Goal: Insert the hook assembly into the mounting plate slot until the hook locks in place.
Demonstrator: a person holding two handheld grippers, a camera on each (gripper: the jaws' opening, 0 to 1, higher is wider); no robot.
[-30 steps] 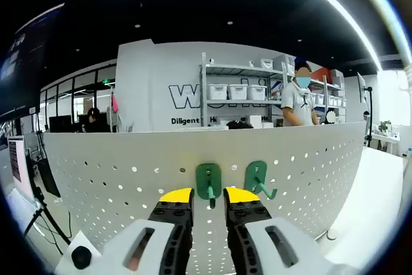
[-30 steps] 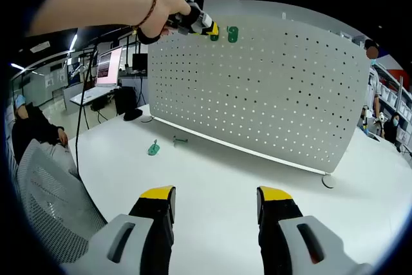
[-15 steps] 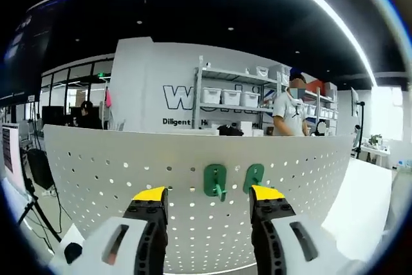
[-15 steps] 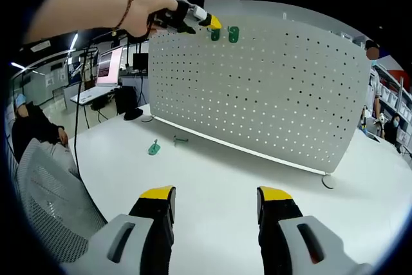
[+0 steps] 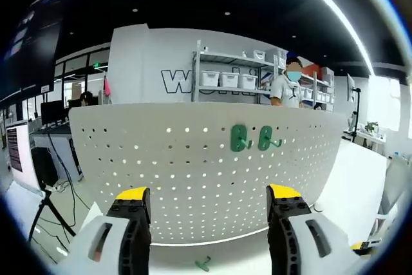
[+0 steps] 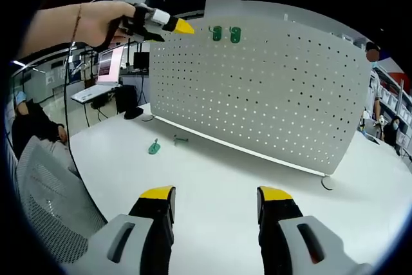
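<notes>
- Green hooks point(image 5: 239, 138) point(image 5: 266, 138) hang side by side high on the white board point(image 5: 193, 172).
- Left tongs point(image 5: 208, 198) are released, apart from them.
- Right tongs point(image 6: 215, 199) are released over the bench point(image 6: 212, 178).
- A hook not fully pushed in could drop.

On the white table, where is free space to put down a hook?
The table is bare between the right gripper and the pegboard foot. Loose green pieces lie to the left. Both hooks crowd the board's top edge.

Two green hooks point(image 5: 239, 138) hang side by side — high on the white pegboard point(image 5: 193, 178).
</notes>
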